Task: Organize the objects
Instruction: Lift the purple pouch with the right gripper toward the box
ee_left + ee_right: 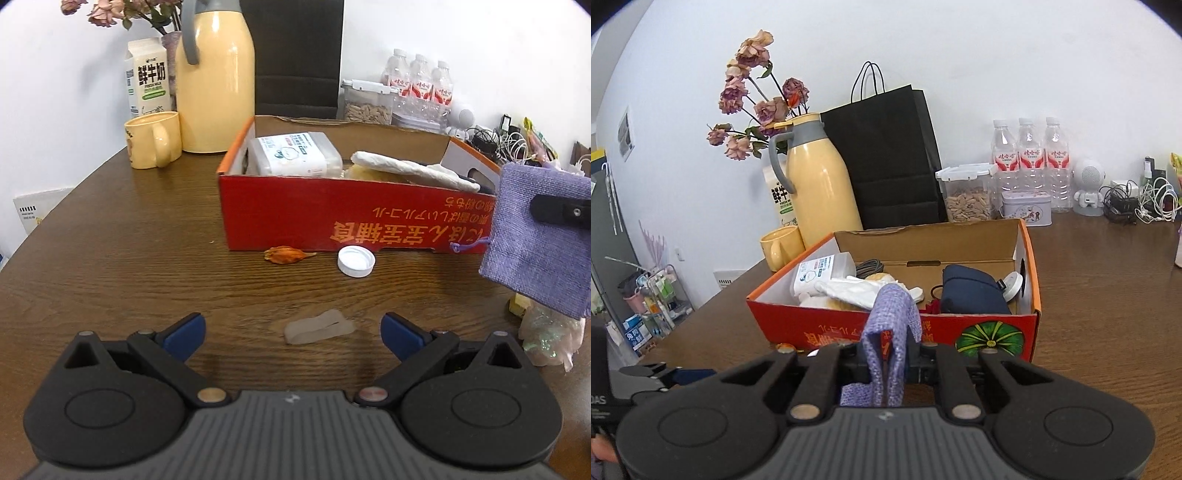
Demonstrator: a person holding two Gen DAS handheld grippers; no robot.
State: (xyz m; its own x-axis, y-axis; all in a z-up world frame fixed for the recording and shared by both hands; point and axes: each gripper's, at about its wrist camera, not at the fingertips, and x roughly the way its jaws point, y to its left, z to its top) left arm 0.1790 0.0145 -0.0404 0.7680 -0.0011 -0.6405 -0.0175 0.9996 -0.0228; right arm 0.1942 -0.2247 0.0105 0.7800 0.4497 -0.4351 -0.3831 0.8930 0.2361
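Landmark: one red box [332,214] on the brown table [129,240].

Left of the box: one milk carton [147,77], one yellow mug [153,139], one yellow flask [216,81]. Behind the box: one black paper bag [886,158], one lidded container of seeds [966,192], one tin [1027,207], three water bottles [1028,155].

Inside the box, from the left: one white plastic tub [293,153], one white glove [413,170], one dark blue pouch [971,291], one white round item [1012,284] at the right wall.

In front of the box: one dried orange husk [286,254], one white cap [356,260], one pale translucent strip [319,326].

Left gripper [293,332]: jaws spread wide, nothing between them, positioned in front of the box with the strip lying between the blue pads [186,334].

Right gripper [884,360]: jaws pressed together, pinching one purple cloth pouch [890,325]. The pouch hangs clear of the table at the box's front right corner.
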